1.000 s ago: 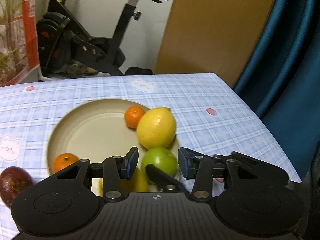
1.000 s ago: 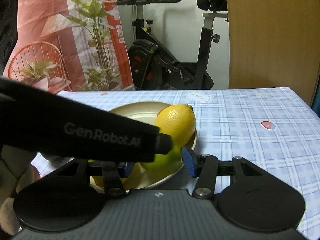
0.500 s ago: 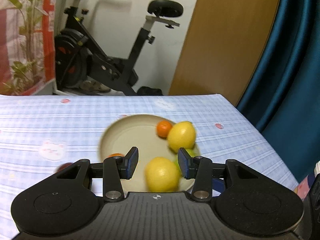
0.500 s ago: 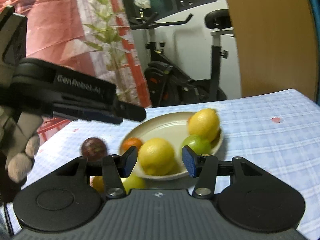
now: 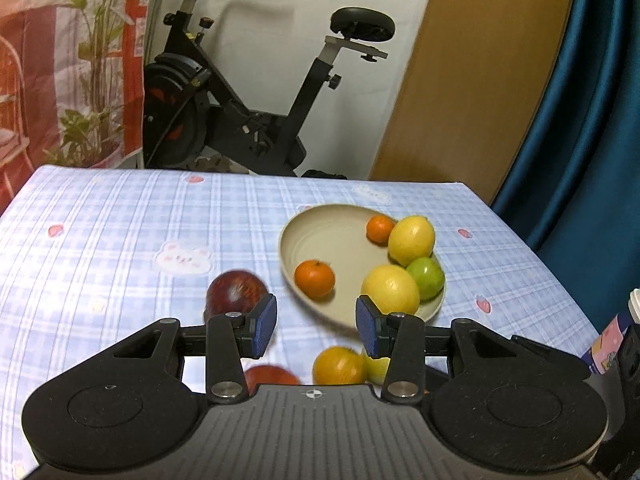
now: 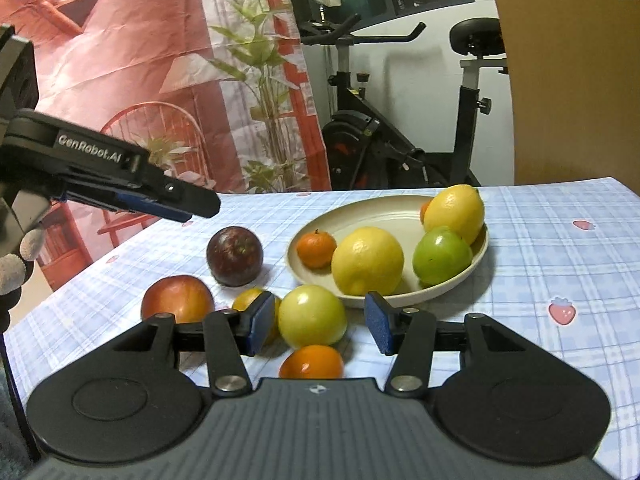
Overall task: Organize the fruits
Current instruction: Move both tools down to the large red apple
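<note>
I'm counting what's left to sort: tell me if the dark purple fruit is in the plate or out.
Out. The dark purple fruit sits on the checked tablecloth, left of the plate and apart from its rim.

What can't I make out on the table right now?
- Far small orange: right wrist view, mostly behind the far lemon.
- Red fruit: left wrist view, cut off by the left hand-held gripper body.
- Object at the right edge: left wrist view, cropped, unidentifiable.
</note>
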Demonstrator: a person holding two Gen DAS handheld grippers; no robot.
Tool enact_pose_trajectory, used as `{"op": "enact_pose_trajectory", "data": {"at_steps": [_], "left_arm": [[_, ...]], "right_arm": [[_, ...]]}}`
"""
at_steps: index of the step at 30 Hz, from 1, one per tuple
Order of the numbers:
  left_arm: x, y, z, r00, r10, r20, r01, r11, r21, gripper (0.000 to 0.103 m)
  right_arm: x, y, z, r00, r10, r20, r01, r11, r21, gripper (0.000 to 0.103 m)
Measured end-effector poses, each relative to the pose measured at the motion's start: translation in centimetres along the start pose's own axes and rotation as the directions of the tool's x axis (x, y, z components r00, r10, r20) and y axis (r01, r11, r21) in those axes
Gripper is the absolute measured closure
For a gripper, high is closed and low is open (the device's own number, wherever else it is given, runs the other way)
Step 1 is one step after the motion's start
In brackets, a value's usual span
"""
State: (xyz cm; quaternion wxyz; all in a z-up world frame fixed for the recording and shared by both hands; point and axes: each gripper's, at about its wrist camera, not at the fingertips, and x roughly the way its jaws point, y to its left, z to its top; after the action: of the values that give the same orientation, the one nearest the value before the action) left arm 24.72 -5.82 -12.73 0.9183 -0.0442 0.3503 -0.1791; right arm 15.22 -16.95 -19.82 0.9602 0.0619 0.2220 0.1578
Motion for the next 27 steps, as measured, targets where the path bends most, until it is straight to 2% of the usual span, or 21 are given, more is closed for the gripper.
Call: {"op": "enact_pose_trajectory", "data": {"at_steps": [8, 14, 22, 27], "left_arm": [[-1.1, 1.4, -2.1, 1.0, 0.024, 0.003, -0.024, 1.0, -0.019, 0.057], [-0.4, 3.8, -2.9, 0.999, 0.052, -0.017, -0.054, 0.992, -0.117, 0.057], [0.2, 5.7, -4.2, 1.0, 0.016, -0.011, -0.018, 0.977, -0.214, 0.057], [0.4, 5.7, -5.0, 1.0, -0.025, 0.006, 0.025, 0.973, -0.231, 0.056]], "right_arm": [[-0.3, 1.1, -0.7, 1.0, 0.027, 0.002, -0.027, 0.998, -0.051, 0.05], [-0.1, 0.8, -0.7, 1.0, 0.026, -0.008, -0.026, 0.999, -0.042, 0.05], [0.3, 0.9, -0.7, 0.999, 0.02, -0.025, -0.022, 0.998, -0.058, 0.05], [0.4, 1.0, -0.7, 0.999, 0.016, -0.036, -0.018, 0.998, -0.065, 0.05]]}}
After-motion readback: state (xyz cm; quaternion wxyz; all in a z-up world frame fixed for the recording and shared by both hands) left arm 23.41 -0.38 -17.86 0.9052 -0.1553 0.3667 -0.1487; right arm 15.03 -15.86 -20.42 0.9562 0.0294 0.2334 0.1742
